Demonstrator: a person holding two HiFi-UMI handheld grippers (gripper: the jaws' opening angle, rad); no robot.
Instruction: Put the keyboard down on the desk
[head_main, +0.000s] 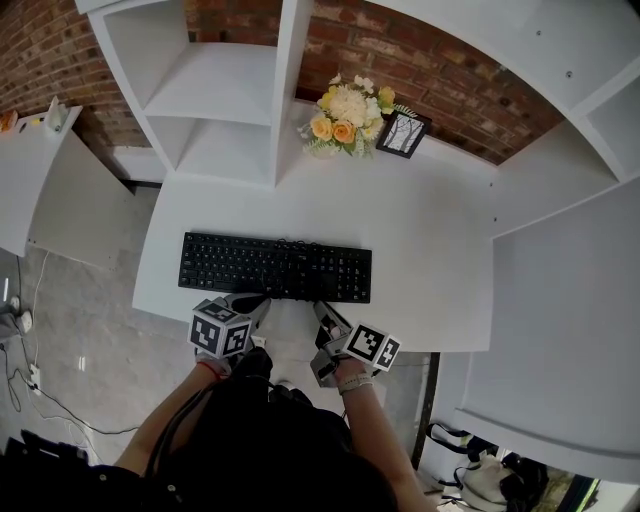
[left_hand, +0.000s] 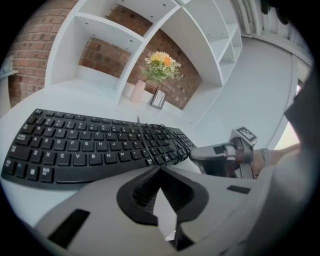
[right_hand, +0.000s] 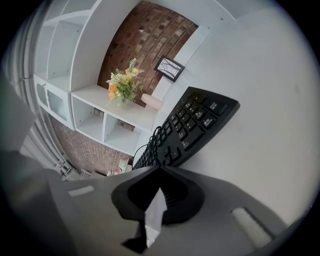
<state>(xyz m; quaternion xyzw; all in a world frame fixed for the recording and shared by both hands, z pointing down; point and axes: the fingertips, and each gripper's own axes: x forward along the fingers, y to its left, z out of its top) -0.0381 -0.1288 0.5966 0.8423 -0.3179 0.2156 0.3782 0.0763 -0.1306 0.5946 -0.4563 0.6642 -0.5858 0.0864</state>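
**A:** Where's the keyboard (head_main: 275, 267)?

**B:** Flat on the surface (head_main: 430, 250), out of your grip. On the left gripper (left_hand: 160, 169) and right gripper (right_hand: 160, 169), the fingers (left_hand: 135, 192) are closed tip to tip with nothing between them.

**A:** Which way from the fingers?

**B:** Just ahead of both, with its near edge right by the tips. Its long axis runs crosswise to your fingers, left to right. You've got one hand on each side of its middle, about equally close. I'd call the placing done.

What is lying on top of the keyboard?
A bundled black cable lies across the keys of the keyboard, right of the middle. The keys under it are covered.
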